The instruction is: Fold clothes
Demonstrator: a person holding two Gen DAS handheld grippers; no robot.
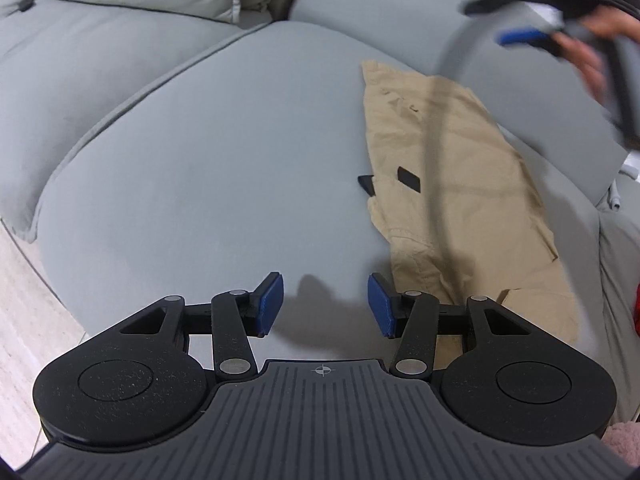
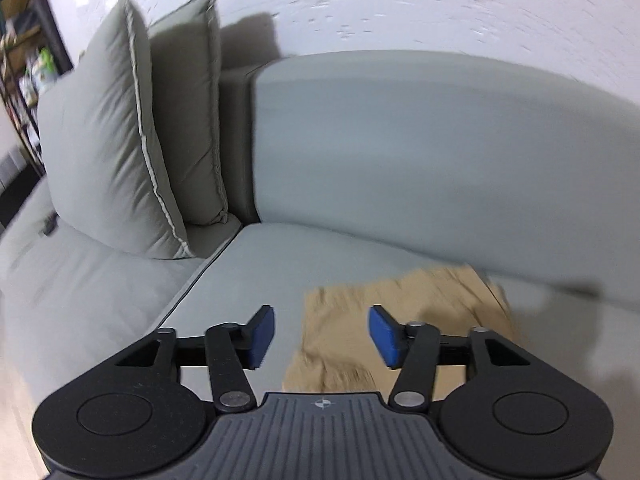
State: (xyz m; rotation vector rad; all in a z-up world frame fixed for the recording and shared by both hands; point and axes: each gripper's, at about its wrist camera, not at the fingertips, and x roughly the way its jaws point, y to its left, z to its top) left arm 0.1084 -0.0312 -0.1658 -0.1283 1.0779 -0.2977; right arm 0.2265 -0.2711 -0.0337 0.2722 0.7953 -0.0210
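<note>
Left hand-held gripper point(image 1: 326, 306): jaws stand apart, nothing between the blue pads point(image 1: 271, 294). It hangs over bare grey seat cushion point(image 1: 208, 168) of the sofa, near the cushion's front edge, pointing steeply down. Its shadow falls on the fabric just ahead of the pads.

Right hand-held gripper point(image 2: 322, 338): jaws apart, pads clear of any cloth, empty. In the left wrist view it appears blurred at the upper right point(image 1: 532, 38), held by a hand point(image 1: 588, 52) above the sofa's right end. A dark cable point(image 1: 436, 168) runs down from it across the picture.

Tan garment point(image 1: 460, 184): lies flat on the right part of the same seat cushion, folded into a long strip running from the back of the seat toward the front edge. Neither gripper touches it. Two small black tabs point(image 1: 409, 178) show at its left edge, about midway along. In the right wrist view the garment point(image 2: 400, 312) lies below and ahead of the pads, its near end hidden by the gripper body.

Two loose grey pillows point(image 2: 116, 152) lean against the backrest at the left seat. Backrest point(image 2: 420, 140) behind the garment is bare. A red item point(image 1: 637, 308) and a pink one show at the far right edge, too cropped to identify. Right wrist view is motion-blurred.
</note>
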